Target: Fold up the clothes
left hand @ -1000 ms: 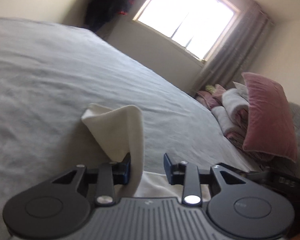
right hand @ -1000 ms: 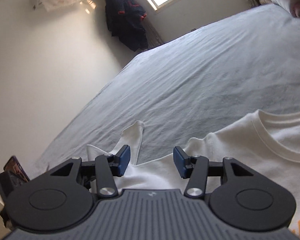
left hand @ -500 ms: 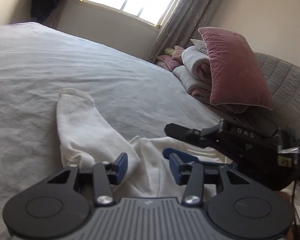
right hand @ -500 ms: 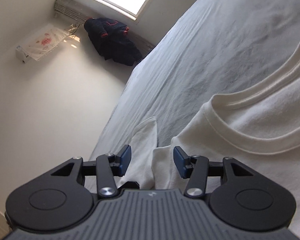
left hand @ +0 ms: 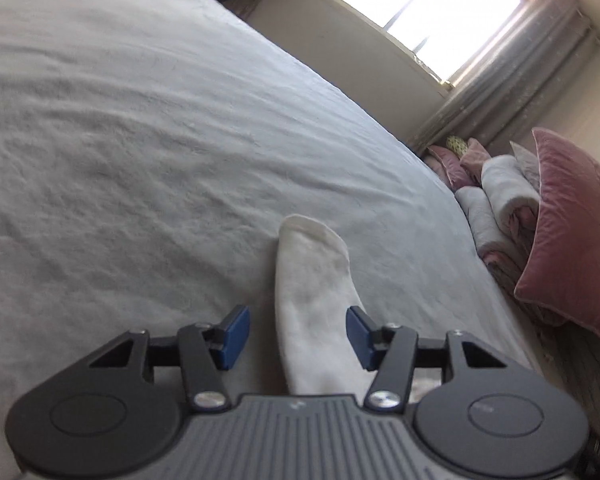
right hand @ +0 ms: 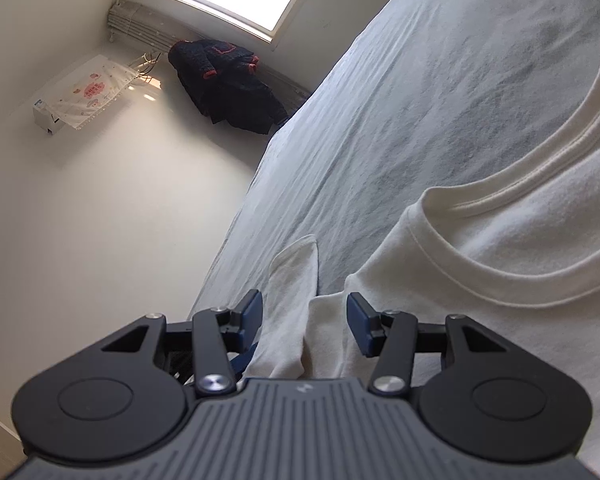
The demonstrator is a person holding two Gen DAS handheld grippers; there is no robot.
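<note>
A white T-shirt (right hand: pixel 500 248) lies flat on the grey bed (left hand: pixel 140 140), its round collar (right hand: pixel 512 184) to the right in the right wrist view. One short sleeve (left hand: pixel 312 280) stretches out flat on the sheet. My left gripper (left hand: pixel 296 334) hovers low over it with its jaws opening. The sleeve lies between the blue pads (left hand: pixel 232 336) and neither presses on it. My right gripper (right hand: pixel 304 320) stands open over the shoulder fold beside the sleeve (right hand: pixel 296 268). Cloth lies under its gap, not pinched.
A pink pillow (left hand: pixel 568 232) and rolled blankets (left hand: pixel 504 196) are stacked at the bed's head on the right. A window (left hand: pixel 420 12) with a grey curtain (left hand: pixel 512 76) lies beyond the bed. A dark jacket (right hand: pixel 228 84) hangs below the window.
The left gripper let go of the lifted sleeve, which now lies flat on the bed, and its jaws stand wider. The right gripper rolled and closed in on the shoulder.
</note>
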